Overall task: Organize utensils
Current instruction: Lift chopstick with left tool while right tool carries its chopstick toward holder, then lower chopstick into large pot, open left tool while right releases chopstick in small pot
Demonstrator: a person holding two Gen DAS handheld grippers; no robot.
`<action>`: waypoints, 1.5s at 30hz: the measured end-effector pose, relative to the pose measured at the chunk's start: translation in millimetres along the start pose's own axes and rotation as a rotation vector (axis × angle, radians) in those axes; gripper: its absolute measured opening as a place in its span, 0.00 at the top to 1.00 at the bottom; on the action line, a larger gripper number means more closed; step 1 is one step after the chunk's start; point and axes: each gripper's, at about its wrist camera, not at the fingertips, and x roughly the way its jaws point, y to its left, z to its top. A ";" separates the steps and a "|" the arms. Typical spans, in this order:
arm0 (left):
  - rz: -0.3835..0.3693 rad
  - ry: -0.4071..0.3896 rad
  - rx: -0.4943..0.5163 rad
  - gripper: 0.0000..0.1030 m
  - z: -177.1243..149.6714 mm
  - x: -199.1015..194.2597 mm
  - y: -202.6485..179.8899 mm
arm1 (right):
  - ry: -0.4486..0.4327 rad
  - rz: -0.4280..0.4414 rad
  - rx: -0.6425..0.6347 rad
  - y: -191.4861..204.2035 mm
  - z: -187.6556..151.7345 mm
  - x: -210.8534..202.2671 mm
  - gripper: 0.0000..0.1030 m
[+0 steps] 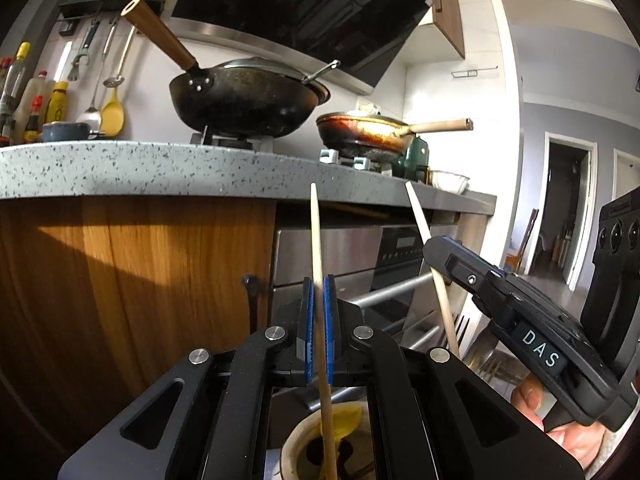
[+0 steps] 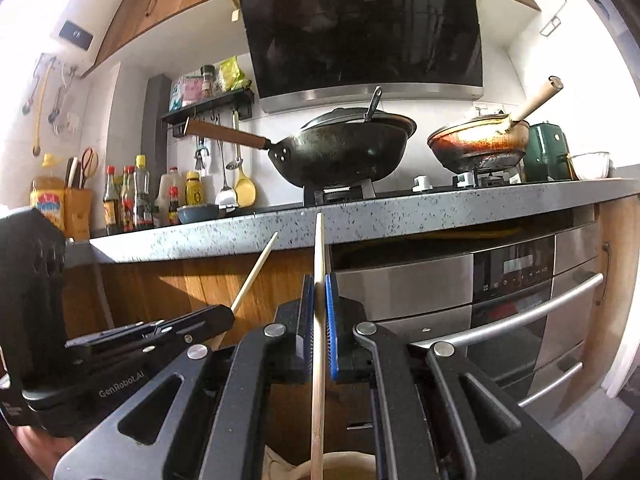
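Two chopsticks, one clenched in each claw — left gripper (image 1: 319, 312), right gripper (image 2: 319, 312) — keep both upright and lower them slowly into the holder (image 1: 304, 446) below.

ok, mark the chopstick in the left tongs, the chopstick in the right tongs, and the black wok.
left chopstick (image 1: 316, 232), left wrist view, bare shaft above the pads
right chopstick (image 2: 319, 248), right wrist view, bare shaft above the pads
black wok (image 2: 340, 156), right wrist view, outer side of bowl
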 end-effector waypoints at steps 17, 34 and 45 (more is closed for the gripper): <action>-0.068 0.054 -0.013 0.95 -17.0 -24.3 11.3 | 0.071 0.002 -0.004 -15.8 -19.5 -28.7 0.95; -0.068 0.112 -0.022 0.95 -28.4 -68.4 0.1 | 0.167 0.005 0.045 -25.1 -27.8 -88.7 0.95; -0.049 0.154 0.016 0.95 -38.9 -65.5 -4.8 | 0.224 0.024 0.047 -22.4 -37.3 -81.2 0.95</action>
